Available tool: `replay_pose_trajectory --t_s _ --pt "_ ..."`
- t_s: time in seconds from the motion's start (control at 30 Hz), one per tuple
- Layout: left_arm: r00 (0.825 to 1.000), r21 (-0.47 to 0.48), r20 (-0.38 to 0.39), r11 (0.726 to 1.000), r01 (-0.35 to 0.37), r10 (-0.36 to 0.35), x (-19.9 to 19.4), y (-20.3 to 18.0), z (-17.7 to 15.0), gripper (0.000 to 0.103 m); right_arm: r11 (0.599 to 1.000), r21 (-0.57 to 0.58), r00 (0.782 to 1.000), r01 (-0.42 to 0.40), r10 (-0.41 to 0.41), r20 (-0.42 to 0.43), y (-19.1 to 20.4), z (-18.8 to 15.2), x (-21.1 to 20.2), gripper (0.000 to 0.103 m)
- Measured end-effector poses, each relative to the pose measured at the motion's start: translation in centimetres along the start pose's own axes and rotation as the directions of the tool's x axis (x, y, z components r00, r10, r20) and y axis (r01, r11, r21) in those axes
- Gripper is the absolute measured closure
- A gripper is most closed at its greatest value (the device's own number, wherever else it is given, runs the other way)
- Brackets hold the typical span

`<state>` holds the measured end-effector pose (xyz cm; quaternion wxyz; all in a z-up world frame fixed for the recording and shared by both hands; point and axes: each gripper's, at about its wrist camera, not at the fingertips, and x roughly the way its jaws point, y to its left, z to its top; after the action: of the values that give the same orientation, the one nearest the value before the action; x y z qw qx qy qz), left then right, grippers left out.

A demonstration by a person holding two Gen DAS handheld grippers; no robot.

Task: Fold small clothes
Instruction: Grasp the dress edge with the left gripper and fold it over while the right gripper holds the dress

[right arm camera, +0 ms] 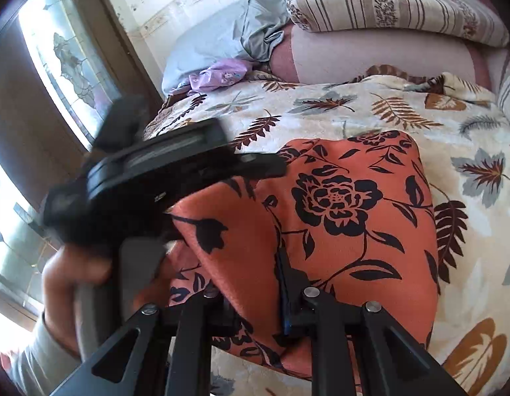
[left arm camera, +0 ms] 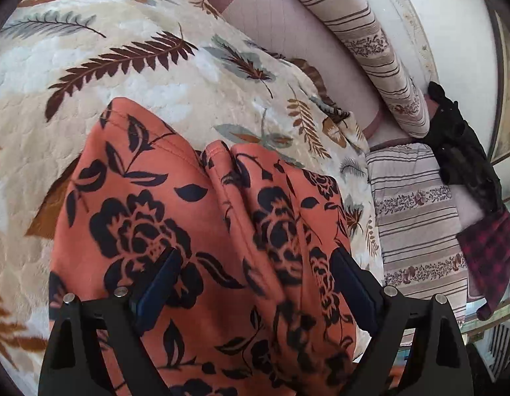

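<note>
An orange garment with black flowers (left arm camera: 195, 231) lies on a leaf-patterned quilt (left arm camera: 122, 66). My left gripper (left arm camera: 255, 264) hangs over it with its fingers wide apart, the cloth bunched in folds between them. In the right wrist view the same garment (right arm camera: 347, 204) lies partly folded. My right gripper (right arm camera: 255, 264) is shut on a raised fold of it near the garment's near edge. The left gripper's body (right arm camera: 162, 171) shows blurred at the left, over the garment's left side, held by a hand (right arm camera: 73, 280).
Striped pillows (left arm camera: 370, 43) and a pink bolster (left arm camera: 288, 33) lie along the wall. A dark plaid cloth (left arm camera: 486, 247) hangs at the right. Grey and lilac clothes (right arm camera: 221, 49) are heaped at the bed's far corner beside a window (right arm camera: 66, 56).
</note>
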<state>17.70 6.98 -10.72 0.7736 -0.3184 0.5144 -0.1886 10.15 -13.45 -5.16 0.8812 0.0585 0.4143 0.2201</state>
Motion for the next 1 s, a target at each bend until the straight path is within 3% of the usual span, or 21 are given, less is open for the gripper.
replay_pose_trajectory --t_s 0.07,0.1,0.2,0.33,0.43,0.5,0.57,0.6,0.63,0.73,0.8,0.9,0.97,1.0 --pt "1.000 0.014 -0.024 1.000 0.009 -0.009 0.9 0.0 0.9 0.040 1.000 -0.003 1.000 0.001 -0.001 -0.011 -0.1 -0.5 0.2 0.085" --pt "0.999 0.037 -0.053 0.999 0.005 -0.003 1.3 -0.1 1.3 0.072 1.000 -0.006 1.000 0.003 -0.003 -0.016 -0.1 -0.7 0.4 0.085" --pt "0.999 0.116 -0.035 0.993 0.014 -0.010 0.3 -0.9 2.2 0.085 0.999 -0.040 1.000 0.009 -0.009 -0.009 0.8 -0.9 0.3 0.085" --pt "0.987 0.257 0.104 0.962 0.092 -0.122 -6.0 -2.0 1.7 0.086 0.996 -0.091 0.999 -0.016 0.020 0.043 3.3 -0.1 -1.1 0.085" --pt "0.971 0.299 0.182 0.950 0.096 -0.155 -8.9 0.1 1.6 0.086 0.988 -0.151 0.997 -0.030 0.039 0.060 6.1 -0.2 -0.9 0.085" --pt "0.989 0.225 0.120 0.973 0.055 -0.083 -6.9 3.7 2.4 0.086 0.982 -0.185 1.000 -0.023 0.025 0.005 7.5 -1.1 1.8 0.083" --pt "0.998 0.126 0.043 0.990 -0.059 0.054 -3.9 7.5 2.9 0.086 0.988 -0.154 0.995 -0.027 0.012 -0.100 7.4 -2.2 5.5 0.082" --pt "0.998 0.088 0.012 0.994 -0.067 0.067 -2.9 9.1 2.8 0.085 0.990 -0.137 0.991 -0.038 0.019 -0.136 7.2 -2.8 6.8 0.081" --pt "0.999 0.059 0.015 0.998 -0.037 0.036 -3.2 9.5 3.0 0.086 0.990 -0.139 0.993 -0.037 0.021 -0.119 7.3 -3.0 6.9 0.081" --pt "0.994 0.145 0.114 0.989 -0.023 0.006 -5.8 7.5 3.3 0.087 0.992 -0.118 0.994 -0.048 0.036 -0.105 7.5 -2.6 5.7 0.082" --pt "0.992 0.139 0.126 0.990 -0.028 0.011 -6.2 7.6 3.1 0.087 0.991 -0.125 0.994 -0.047 0.034 -0.107 7.7 -2.3 5.4 0.082" --pt "0.990 0.102 0.071 0.987 -0.125 0.118 -4.4 9.1 2.8 0.084 0.988 -0.144 0.990 -0.046 0.026 -0.140 8.1 -2.8 5.8 0.081" --pt "0.989 0.088 0.081 0.987 -0.132 0.125 -4.8 9.6 2.6 0.083 0.988 -0.148 0.992 -0.039 0.020 -0.128 8.3 -3.1 5.9 0.079" --pt "0.985 0.087 0.104 0.985 -0.148 0.139 -5.4 9.5 2.6 0.079 0.988 -0.146 0.992 -0.050 0.032 -0.119 8.2 -3.2 5.7 0.068"
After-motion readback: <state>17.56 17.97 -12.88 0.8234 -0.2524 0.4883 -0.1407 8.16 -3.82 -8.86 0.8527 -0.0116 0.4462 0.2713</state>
